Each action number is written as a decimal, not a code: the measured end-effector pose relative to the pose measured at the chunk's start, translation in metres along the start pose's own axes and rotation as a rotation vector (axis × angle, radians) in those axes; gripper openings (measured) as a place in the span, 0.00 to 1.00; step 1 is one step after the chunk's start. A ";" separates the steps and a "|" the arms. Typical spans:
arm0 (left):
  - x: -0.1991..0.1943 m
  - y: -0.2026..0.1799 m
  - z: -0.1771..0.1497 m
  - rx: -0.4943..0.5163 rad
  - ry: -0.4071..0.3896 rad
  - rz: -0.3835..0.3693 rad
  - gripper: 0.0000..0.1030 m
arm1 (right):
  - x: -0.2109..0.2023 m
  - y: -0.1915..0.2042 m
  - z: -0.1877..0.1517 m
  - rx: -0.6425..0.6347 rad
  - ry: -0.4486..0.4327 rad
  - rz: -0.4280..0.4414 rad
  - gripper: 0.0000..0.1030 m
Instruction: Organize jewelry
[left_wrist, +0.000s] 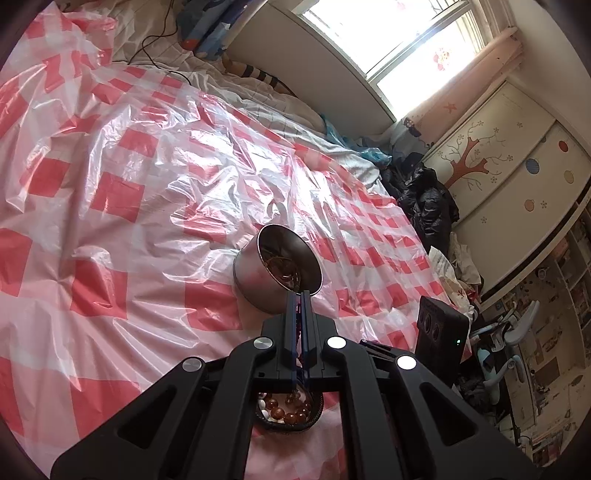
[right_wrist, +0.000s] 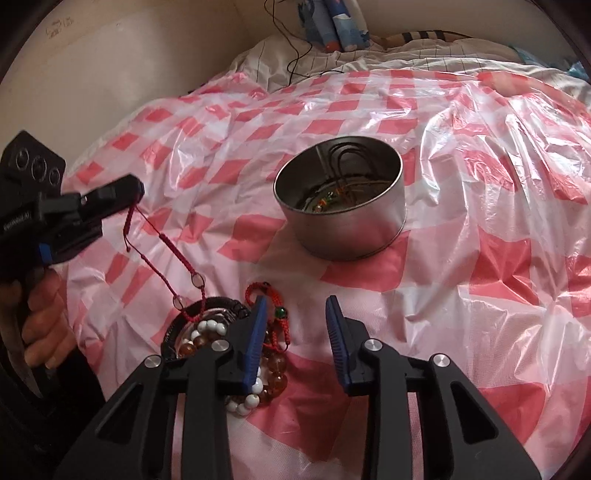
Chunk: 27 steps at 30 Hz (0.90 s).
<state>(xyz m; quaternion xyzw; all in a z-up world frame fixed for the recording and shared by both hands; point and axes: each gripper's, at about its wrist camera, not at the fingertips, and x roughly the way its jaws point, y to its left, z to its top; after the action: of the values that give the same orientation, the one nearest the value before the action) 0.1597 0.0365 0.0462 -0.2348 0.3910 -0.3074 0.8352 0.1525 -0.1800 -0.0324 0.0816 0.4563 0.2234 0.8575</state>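
A round metal tin (right_wrist: 351, 218) stands on the checked plastic sheet and holds cords and beads; it also shows in the left wrist view (left_wrist: 275, 269). My left gripper (left_wrist: 298, 295) is shut on a red cord bracelet (right_wrist: 166, 243), which hangs from its tips (right_wrist: 138, 190) down to a pile of jewelry. The pile (right_wrist: 221, 343) has white and amber bead bracelets, a dark ring and a red cord with a green bead; it also shows under the left gripper (left_wrist: 288, 406). My right gripper (right_wrist: 295, 306) is open and empty, just over the pile's right side.
The red-and-white plastic sheet (right_wrist: 480, 184) covers a bed. Pillows and a black cable (right_wrist: 291, 48) lie at the far end. In the left wrist view a window (left_wrist: 399, 37), a wardrobe (left_wrist: 498, 158) and dark clothes (left_wrist: 424, 195) are beyond the bed.
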 end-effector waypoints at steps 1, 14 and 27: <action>0.000 0.000 0.000 0.001 0.000 0.000 0.02 | 0.003 0.003 -0.001 -0.018 0.006 -0.010 0.30; 0.003 -0.001 0.001 -0.009 -0.005 0.011 0.02 | 0.003 0.011 -0.003 -0.049 -0.005 0.005 0.10; 0.004 -0.014 0.008 0.032 -0.051 -0.033 0.02 | -0.045 -0.017 0.004 0.169 -0.189 0.262 0.10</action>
<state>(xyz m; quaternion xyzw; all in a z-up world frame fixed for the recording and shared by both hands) 0.1633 0.0254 0.0579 -0.2356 0.3606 -0.3212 0.8434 0.1392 -0.2155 -0.0028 0.2328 0.3764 0.2853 0.8501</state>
